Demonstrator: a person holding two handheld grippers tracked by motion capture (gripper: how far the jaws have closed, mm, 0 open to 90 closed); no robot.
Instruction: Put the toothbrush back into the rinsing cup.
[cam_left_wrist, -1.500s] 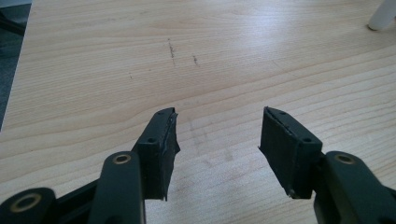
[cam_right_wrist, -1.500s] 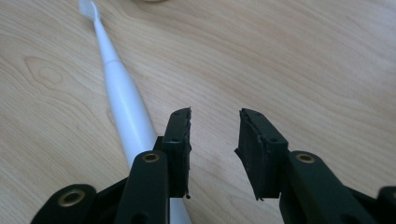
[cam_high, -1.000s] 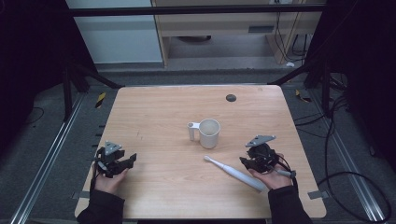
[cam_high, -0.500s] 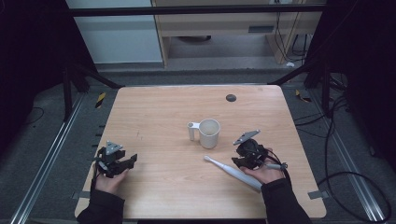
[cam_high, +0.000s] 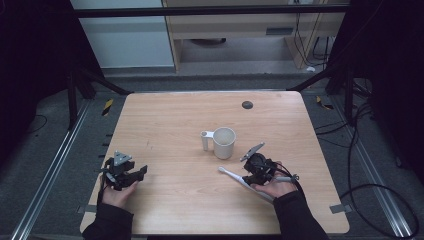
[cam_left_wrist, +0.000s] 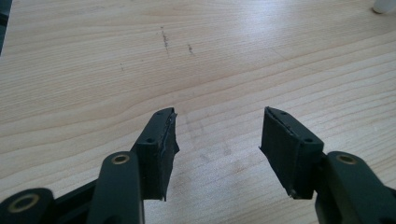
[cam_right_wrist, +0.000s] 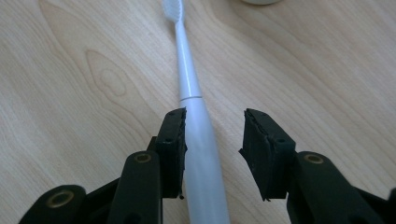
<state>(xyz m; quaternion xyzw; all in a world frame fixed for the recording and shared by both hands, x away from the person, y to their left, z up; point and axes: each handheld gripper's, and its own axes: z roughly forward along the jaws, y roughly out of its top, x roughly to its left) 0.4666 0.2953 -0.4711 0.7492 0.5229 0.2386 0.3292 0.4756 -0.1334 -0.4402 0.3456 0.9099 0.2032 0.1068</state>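
The wooden surface (cam_high: 165, 125) carried a white cup (cam_high: 223, 142) near its middle. Just beside it lay a white electric toothbrush (cam_right_wrist: 196, 126), straddled by the right gripper (cam_right_wrist: 214, 135), jaws apart, perhaps brushing its handle. The left gripper (cam_left_wrist: 217, 135) gaped empty.

Wood table (cam_high: 165, 115) on dark grey floor (cam_high: 45, 145) w/ metal rails; pale cabinet (cam_high: 125, 40) behind.

The toothbrush (cam_right_wrist: 194, 116) is white, the cup (cam_high: 224, 142) is cream white, both claws (cam_right_wrist: 212, 135) (cam_left_wrist: 217, 144) are black, and the surface (cam_high: 165, 125) is light wood with grain lines.
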